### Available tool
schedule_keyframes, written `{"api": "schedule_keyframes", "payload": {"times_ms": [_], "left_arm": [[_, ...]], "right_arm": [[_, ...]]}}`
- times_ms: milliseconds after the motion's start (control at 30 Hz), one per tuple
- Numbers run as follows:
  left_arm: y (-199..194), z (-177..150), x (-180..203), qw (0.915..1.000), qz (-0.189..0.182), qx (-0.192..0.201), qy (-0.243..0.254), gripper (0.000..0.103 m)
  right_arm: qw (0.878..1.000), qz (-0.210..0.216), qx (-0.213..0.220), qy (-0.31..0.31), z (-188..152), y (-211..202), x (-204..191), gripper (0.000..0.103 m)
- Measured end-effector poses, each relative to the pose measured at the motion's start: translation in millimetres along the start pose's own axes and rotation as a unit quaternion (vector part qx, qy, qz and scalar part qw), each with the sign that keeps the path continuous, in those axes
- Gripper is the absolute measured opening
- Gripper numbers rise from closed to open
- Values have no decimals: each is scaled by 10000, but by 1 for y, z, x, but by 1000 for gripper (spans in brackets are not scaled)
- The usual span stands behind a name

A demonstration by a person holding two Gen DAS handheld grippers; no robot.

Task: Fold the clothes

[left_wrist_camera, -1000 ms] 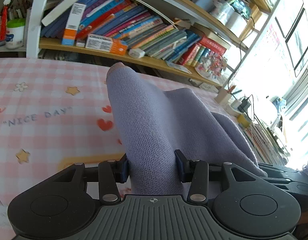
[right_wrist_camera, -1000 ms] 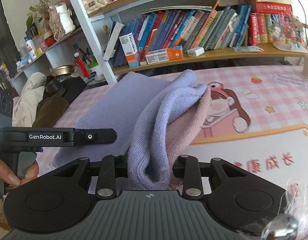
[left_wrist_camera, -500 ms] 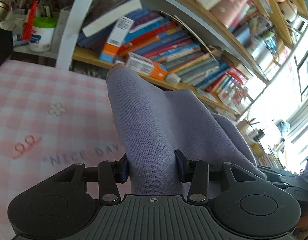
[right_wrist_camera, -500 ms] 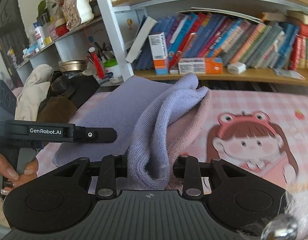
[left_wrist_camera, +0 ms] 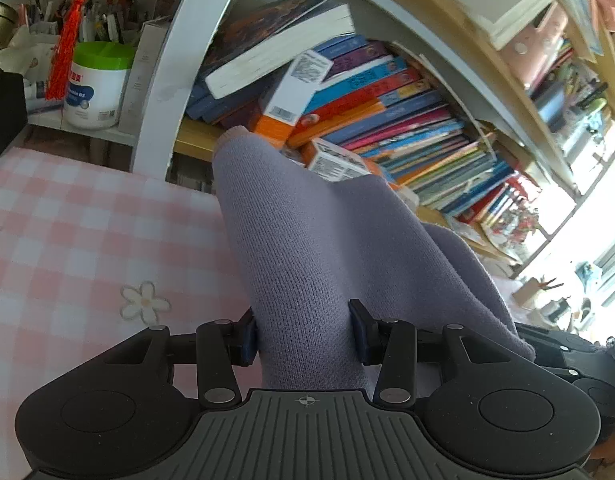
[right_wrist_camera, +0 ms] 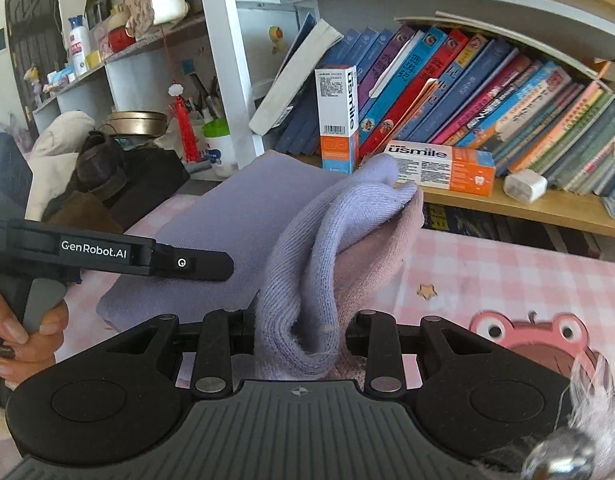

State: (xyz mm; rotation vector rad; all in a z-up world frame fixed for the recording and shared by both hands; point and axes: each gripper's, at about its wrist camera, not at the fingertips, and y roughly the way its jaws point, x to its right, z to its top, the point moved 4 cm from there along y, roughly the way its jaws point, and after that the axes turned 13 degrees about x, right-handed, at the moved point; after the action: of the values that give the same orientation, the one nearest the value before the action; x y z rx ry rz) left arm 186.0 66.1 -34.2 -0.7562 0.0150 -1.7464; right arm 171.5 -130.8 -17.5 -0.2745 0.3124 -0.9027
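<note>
A lavender knitted garment (left_wrist_camera: 307, 248) with a pale pink inner side hangs between both grippers above the pink checked tabletop (left_wrist_camera: 67, 232). My left gripper (left_wrist_camera: 305, 336) is shut on a thick bunch of it, the fabric rising up and trailing off to the right. In the right wrist view my right gripper (right_wrist_camera: 299, 336) is shut on another folded bunch of the garment (right_wrist_camera: 331, 240), whose flat part stretches left toward the left gripper's body (right_wrist_camera: 107, 254), held by a person's hand (right_wrist_camera: 23, 332).
A shelf of leaning books (right_wrist_camera: 487, 92) and orange-white toothpaste boxes (right_wrist_camera: 439, 166) runs close behind the table. A white shelf post (left_wrist_camera: 167, 64), a green-lidded tub (left_wrist_camera: 95, 84) and a red tassel (left_wrist_camera: 65, 40) stand at left. Dark clothes (right_wrist_camera: 103, 176) are piled beyond the table's left end.
Both grippers have swept sideways across the table with the garment still held. The bookshelf now looks nearer, and the cartoon print has slid to the right in the right wrist view.
</note>
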Motion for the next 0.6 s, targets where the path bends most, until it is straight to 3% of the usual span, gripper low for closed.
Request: {"api": "schedule_keyframes", "payload": {"times_ms": [300, 367, 600], "left_arm": [[30, -11, -29, 9997, 177, -20, -140, 43], [34, -15, -34, 9995, 230, -115, -164, 47], [33, -19, -37, 9991, 321, -168, -213, 58]], "right_arm": [[9998, 128, -98, 68, -14, 45, 21, 32], [9989, 58, -348, 304, -22, 51, 26, 35], [9942, -158, -527, 929, -33, 49, 43, 55]]}}
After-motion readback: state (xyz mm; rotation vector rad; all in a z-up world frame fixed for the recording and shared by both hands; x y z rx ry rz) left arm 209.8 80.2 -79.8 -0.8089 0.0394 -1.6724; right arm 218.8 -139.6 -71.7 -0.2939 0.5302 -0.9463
